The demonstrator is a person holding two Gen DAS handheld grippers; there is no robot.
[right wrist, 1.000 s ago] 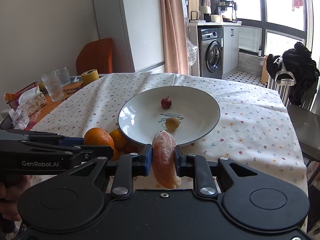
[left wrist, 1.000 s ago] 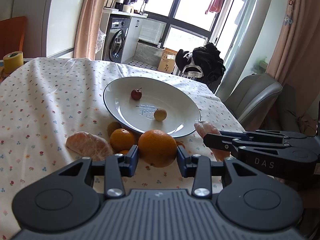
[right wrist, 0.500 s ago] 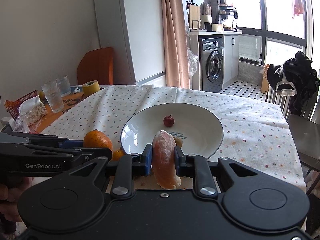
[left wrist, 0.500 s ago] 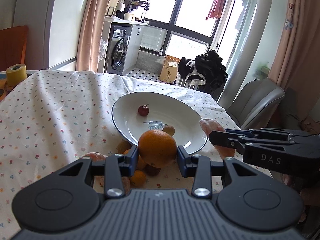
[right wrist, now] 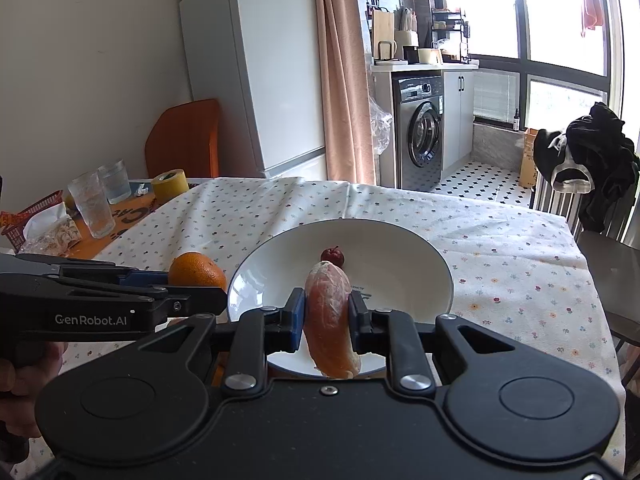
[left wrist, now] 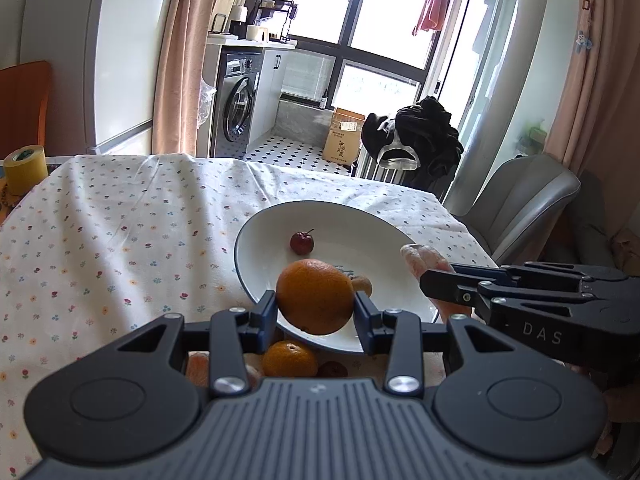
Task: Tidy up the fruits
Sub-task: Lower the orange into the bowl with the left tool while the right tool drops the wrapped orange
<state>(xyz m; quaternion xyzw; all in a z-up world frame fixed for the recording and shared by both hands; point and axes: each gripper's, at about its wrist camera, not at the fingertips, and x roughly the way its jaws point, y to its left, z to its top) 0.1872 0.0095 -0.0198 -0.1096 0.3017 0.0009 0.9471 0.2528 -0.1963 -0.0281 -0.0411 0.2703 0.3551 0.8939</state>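
The left tool [left wrist: 315,307] grips one large orange [left wrist: 314,295] between its fingers, held above the near rim of the white plate [left wrist: 256,236]; the right tool [right wrist: 325,316] is clamped on one peeled citrus segment [right wrist: 330,316], which stands roughly upright over the plate's near edge. Inside the plate lie two small fruits: a red one [left wrist: 301,241], plain in both views, and a brownish one [left wrist: 362,285] that the orange mostly covers in the left view and that the segment hides altogether in the right view. Below the left tool, on the flowered tabletop [left wrist: 120,232], a small mandarin [left wrist: 289,358] shows in full, while a peeled piece [left wrist: 197,368] and a dark red fruit [left wrist: 333,369] are partly cut off by the tool body, so the count there is at least three. At the tabletop's far left stand two glasses [right wrist: 96,208] and one yellow tape roll [right wrist: 169,184].
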